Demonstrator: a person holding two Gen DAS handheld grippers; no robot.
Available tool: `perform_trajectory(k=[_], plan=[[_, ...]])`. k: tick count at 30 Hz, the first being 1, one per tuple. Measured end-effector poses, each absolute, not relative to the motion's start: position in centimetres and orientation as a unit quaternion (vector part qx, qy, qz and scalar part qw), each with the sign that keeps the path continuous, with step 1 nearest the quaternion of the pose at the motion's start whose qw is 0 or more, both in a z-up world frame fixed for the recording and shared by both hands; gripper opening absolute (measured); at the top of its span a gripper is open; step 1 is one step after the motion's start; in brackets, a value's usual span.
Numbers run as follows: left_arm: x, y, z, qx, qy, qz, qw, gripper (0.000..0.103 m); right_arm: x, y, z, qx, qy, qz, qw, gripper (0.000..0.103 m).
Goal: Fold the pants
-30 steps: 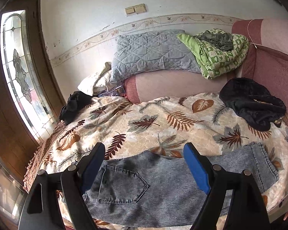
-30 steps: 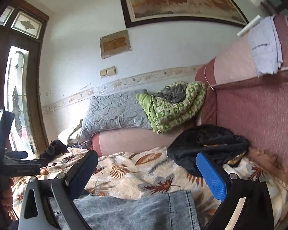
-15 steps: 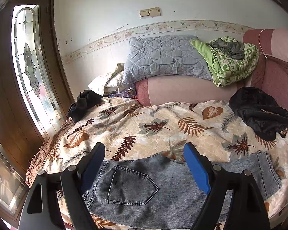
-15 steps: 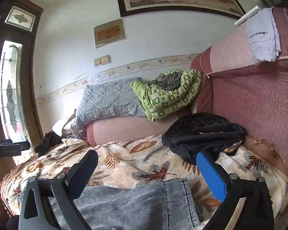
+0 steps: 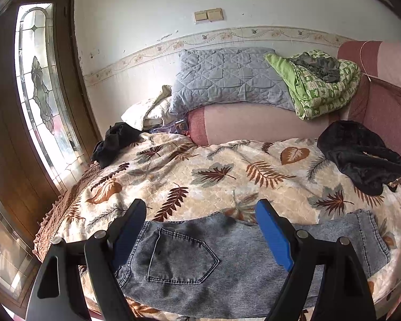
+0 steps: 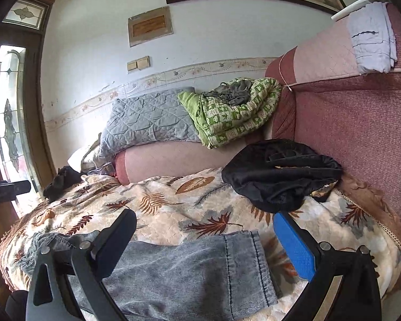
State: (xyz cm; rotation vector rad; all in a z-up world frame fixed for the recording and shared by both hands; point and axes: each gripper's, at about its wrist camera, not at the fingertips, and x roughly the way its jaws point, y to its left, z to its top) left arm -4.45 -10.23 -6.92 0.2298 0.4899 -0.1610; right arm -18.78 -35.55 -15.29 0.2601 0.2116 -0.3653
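Note:
Grey washed jeans [image 5: 227,264] lie flat along the near edge of the bed, folded lengthwise with a back pocket [image 5: 181,259] up at the left. The leg hems lie to the right and show in the right wrist view [image 6: 243,264]. My left gripper [image 5: 200,214] is open and empty, raised above the waist and pocket end. My right gripper [image 6: 203,227] is open and empty, raised above the hem end. Neither touches the jeans.
The bed has a leaf-print blanket [image 5: 214,171]. A black garment [image 5: 361,157] lies at the far right, another dark one [image 5: 115,141] at the far left. A grey quilt [image 5: 227,77] and green blanket [image 5: 320,80] rest on the pink bolster. A window door stands left.
Both grippers have pulled back and tilted down a little, so more of the jeans and the bed shows. The jeans have not moved. Both jaws stay open.

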Motion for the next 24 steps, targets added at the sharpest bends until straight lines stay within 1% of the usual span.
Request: perform_trajectory(k=[24], plan=[[-3.7, -10.8, -8.8, 0.107, 0.271, -0.089, 0.952, 0.084, -17.3, -35.8, -16.9, 0.135, 0.161, -0.174, 0.962, 0.103]])
